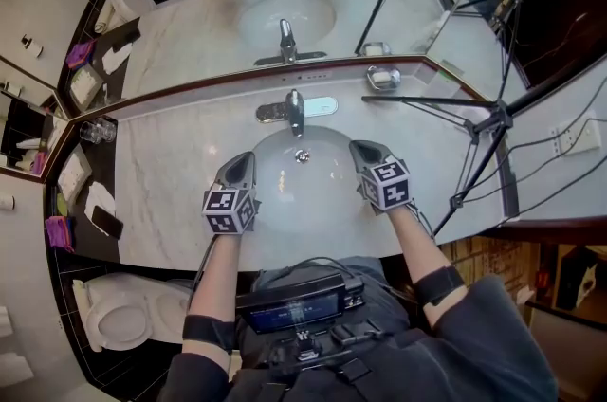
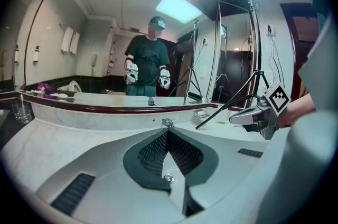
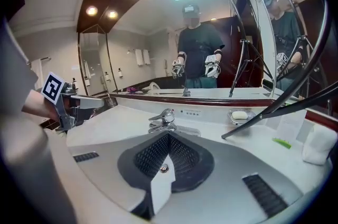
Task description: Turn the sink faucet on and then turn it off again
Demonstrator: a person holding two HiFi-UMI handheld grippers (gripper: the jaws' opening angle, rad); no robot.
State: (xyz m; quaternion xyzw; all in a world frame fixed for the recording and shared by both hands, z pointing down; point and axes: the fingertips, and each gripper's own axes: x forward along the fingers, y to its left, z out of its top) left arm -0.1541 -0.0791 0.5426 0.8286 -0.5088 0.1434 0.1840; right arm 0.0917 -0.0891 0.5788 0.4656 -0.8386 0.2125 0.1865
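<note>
Right now both my grippers hang over the front of the basin (image 1: 285, 187), one on each side, and neither touches the faucet (image 1: 295, 109). The faucet stands at the back rim of the basin, on the desk (image 1: 171, 163) just below the mirror (image 1: 190, 30), with its lever lying along the top toward me. I see no water at the spout, so I judge it is off. These views do not tell me how much of the on-and-off is done.

My left gripper (image 1: 244, 161) is closed tight with nothing between its jaws, and it sits off to the left, well apart from the faucet. I think I hold it there to keep it out of the way, since a single lever needs only one tool. My right gripper (image 1: 361, 149) is closed and empty too. In its own view the faucet sits just above the jaw tips, near but not reached. Closed jaws make a firm blunt point, which suits pushing a lever better than pinching it. The soap dish (image 1: 383, 78) and tripod leg (image 1: 427, 100) lie to the right of the faucet, so a reach from that side should come in low over the basin to clear them.
</note>
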